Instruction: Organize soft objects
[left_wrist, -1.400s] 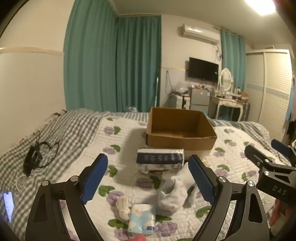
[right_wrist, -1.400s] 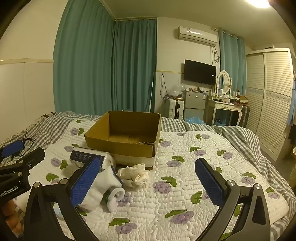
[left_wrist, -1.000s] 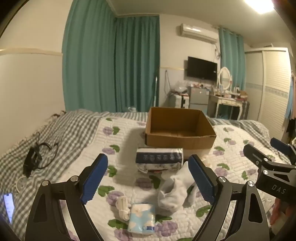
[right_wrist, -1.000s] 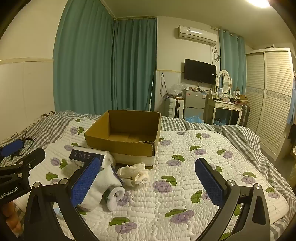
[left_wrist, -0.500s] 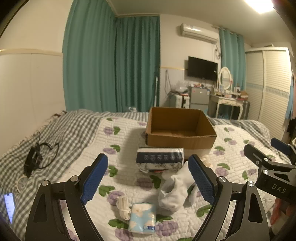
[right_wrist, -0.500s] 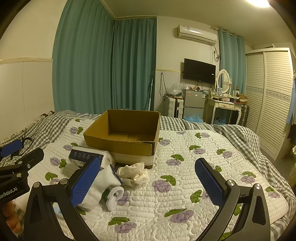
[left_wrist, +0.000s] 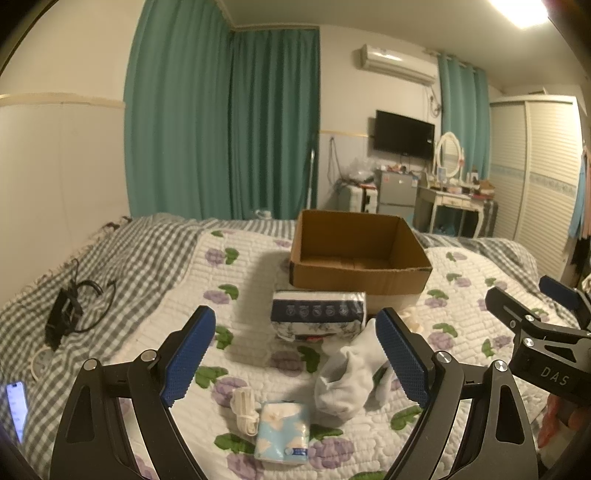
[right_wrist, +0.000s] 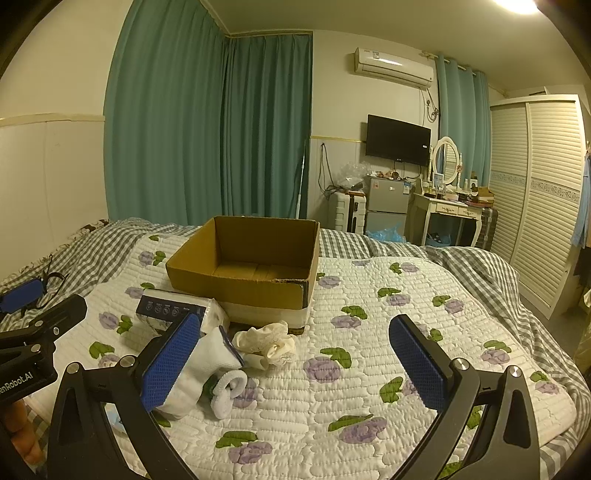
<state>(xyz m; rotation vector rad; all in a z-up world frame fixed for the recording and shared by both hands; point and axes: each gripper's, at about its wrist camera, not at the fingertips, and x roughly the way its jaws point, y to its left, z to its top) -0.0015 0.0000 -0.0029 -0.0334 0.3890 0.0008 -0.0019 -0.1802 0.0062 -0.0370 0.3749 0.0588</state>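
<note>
An open, empty cardboard box (left_wrist: 360, 273) (right_wrist: 236, 288) sits on the flowered quilt. In front of it lies a dark-blue tissue pack (left_wrist: 319, 314) (right_wrist: 166, 308). A white sock (left_wrist: 347, 380) (right_wrist: 199, 373) lies nearer, with a cream lace cloth (right_wrist: 269, 341) beside it. A light-blue tissue packet (left_wrist: 282, 432) and a small white cord bundle (left_wrist: 244, 406) lie closest to the left gripper. My left gripper (left_wrist: 295, 356) is open and empty above these. My right gripper (right_wrist: 295, 360) is open and empty, over the quilt right of the sock.
A black charger with cable (left_wrist: 66, 314) and a phone (left_wrist: 16, 408) lie on the grey checked blanket at the left. The bed's right edge (right_wrist: 554, 406) drops off toward the wardrobe (right_wrist: 543, 192). Bare quilt (right_wrist: 369, 332) spreads right of the box.
Hardly anything has moved; both views shift only slightly and both grippers stay open and empty.
</note>
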